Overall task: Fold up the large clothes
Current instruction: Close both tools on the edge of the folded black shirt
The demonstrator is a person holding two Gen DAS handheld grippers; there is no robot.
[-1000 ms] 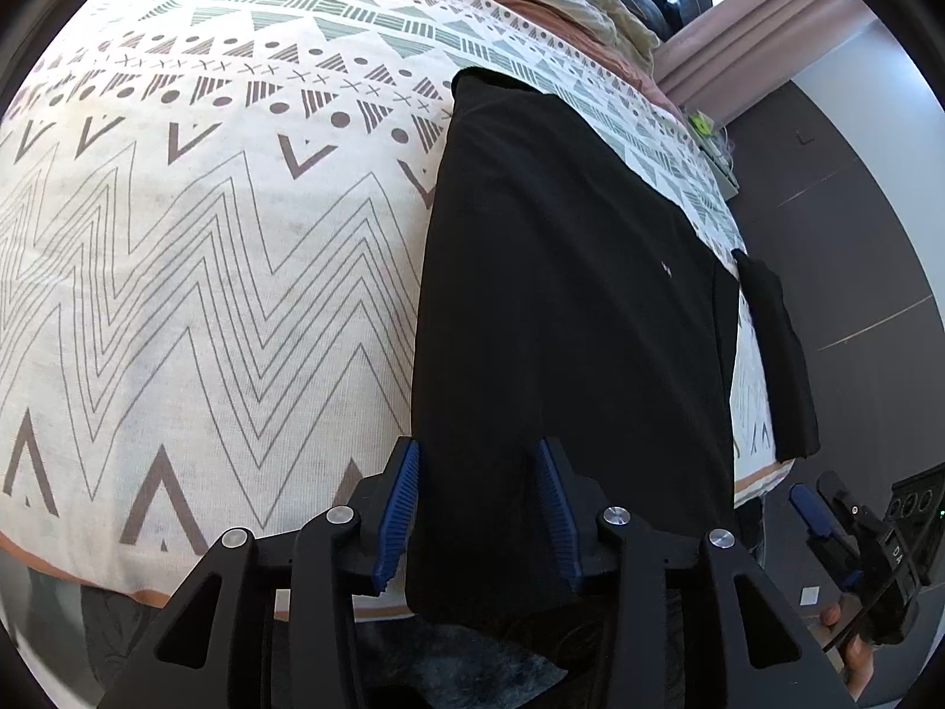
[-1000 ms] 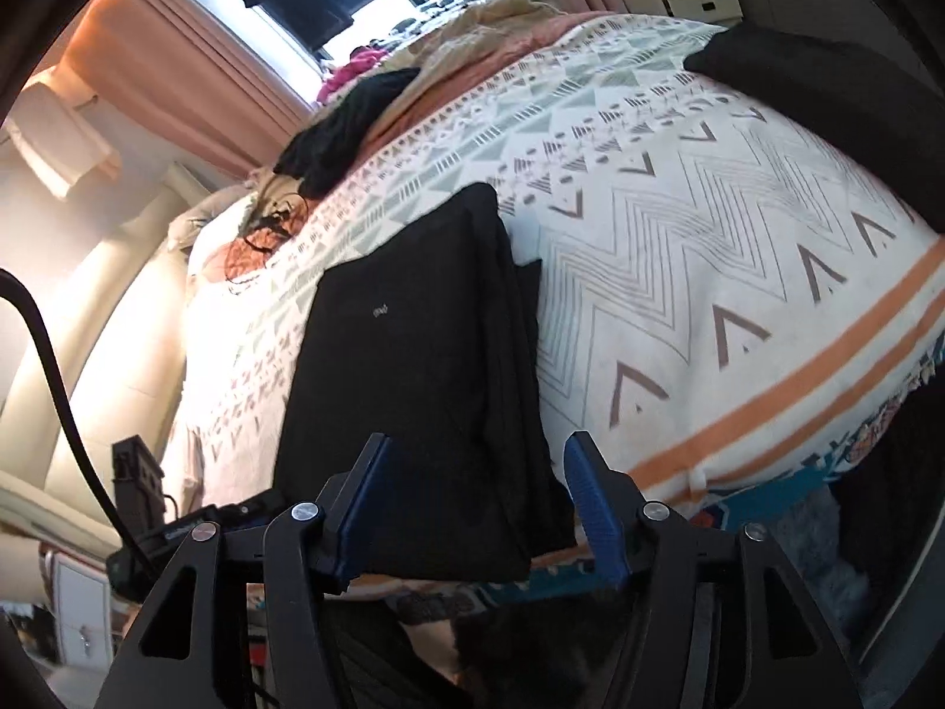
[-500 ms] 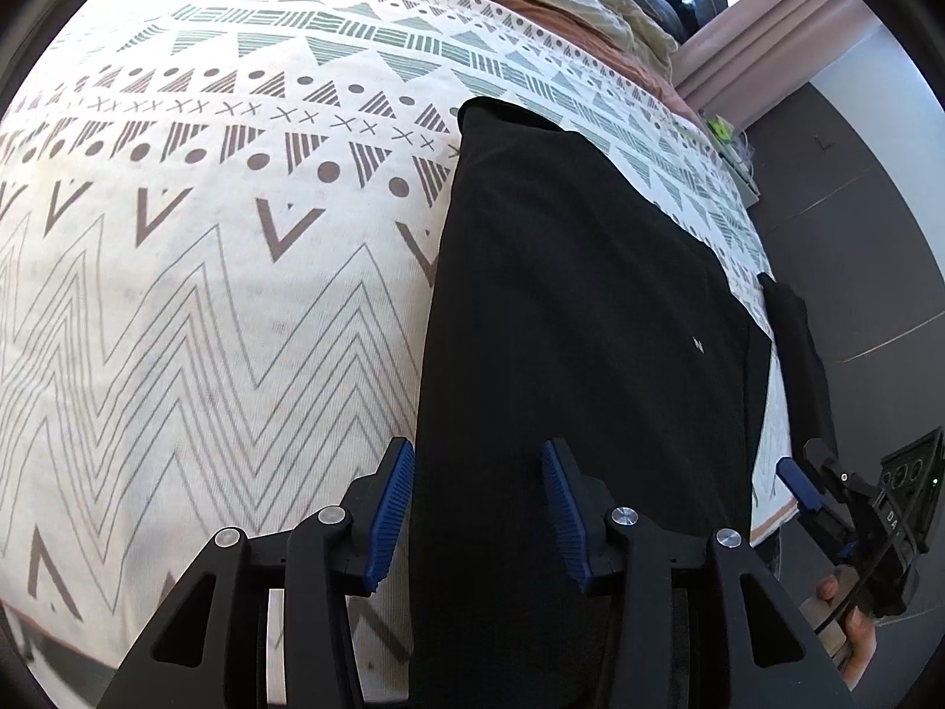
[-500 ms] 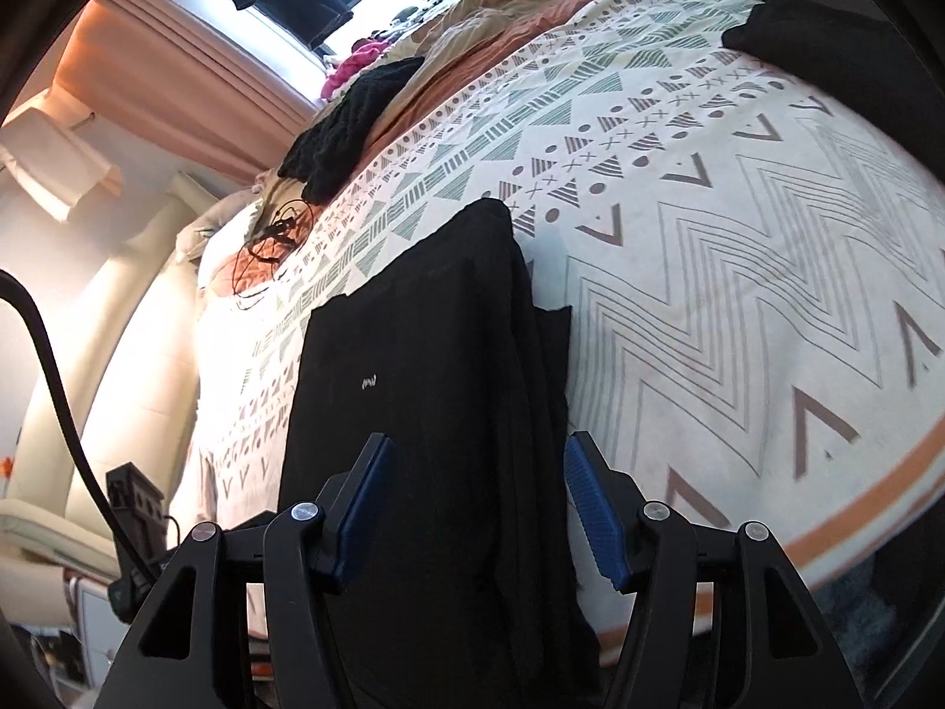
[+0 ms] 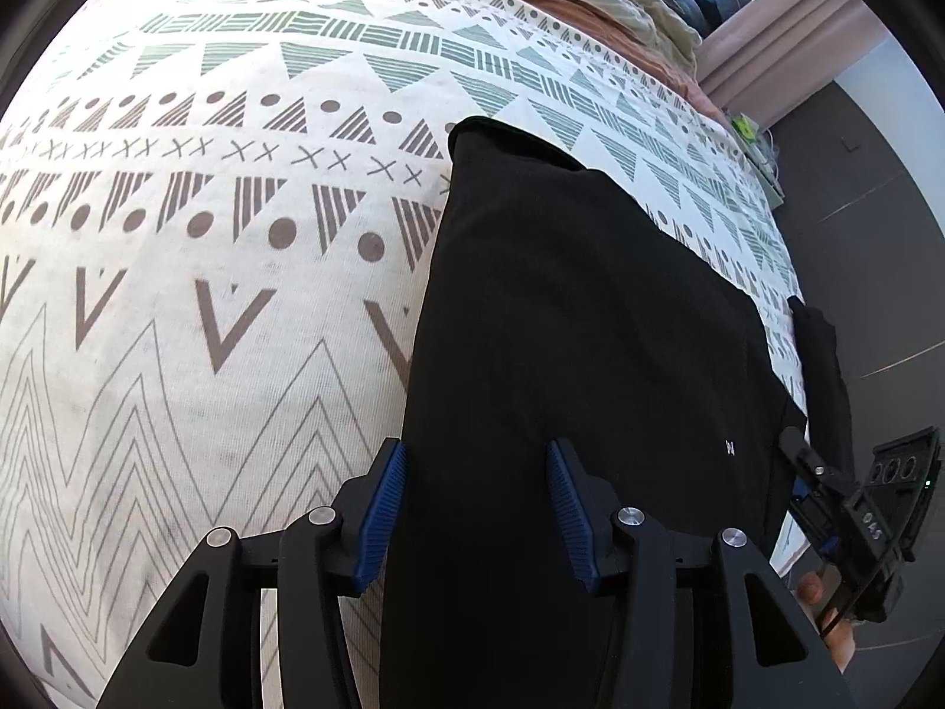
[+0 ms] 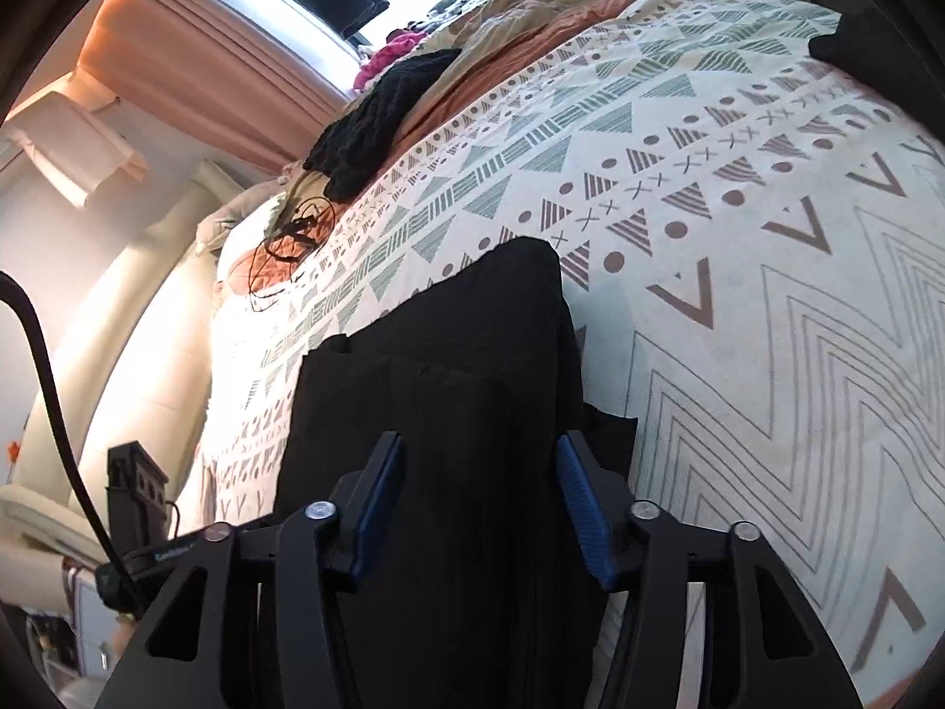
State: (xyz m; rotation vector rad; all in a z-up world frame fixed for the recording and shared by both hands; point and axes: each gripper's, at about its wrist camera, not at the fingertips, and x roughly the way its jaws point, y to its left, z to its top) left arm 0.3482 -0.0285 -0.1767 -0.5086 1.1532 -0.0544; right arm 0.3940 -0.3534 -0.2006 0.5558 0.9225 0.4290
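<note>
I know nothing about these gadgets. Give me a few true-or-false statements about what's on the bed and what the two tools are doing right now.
1. The black garment lies on a patterned bedspread. True.
2. The left gripper has its fingers clamped shut. False: they are spread open over the garment's near end.
3. The right gripper is also open. True.
4. The garment is red. False: it is black.
5. A tangled black cable lies farther up the bed. True.
</note>
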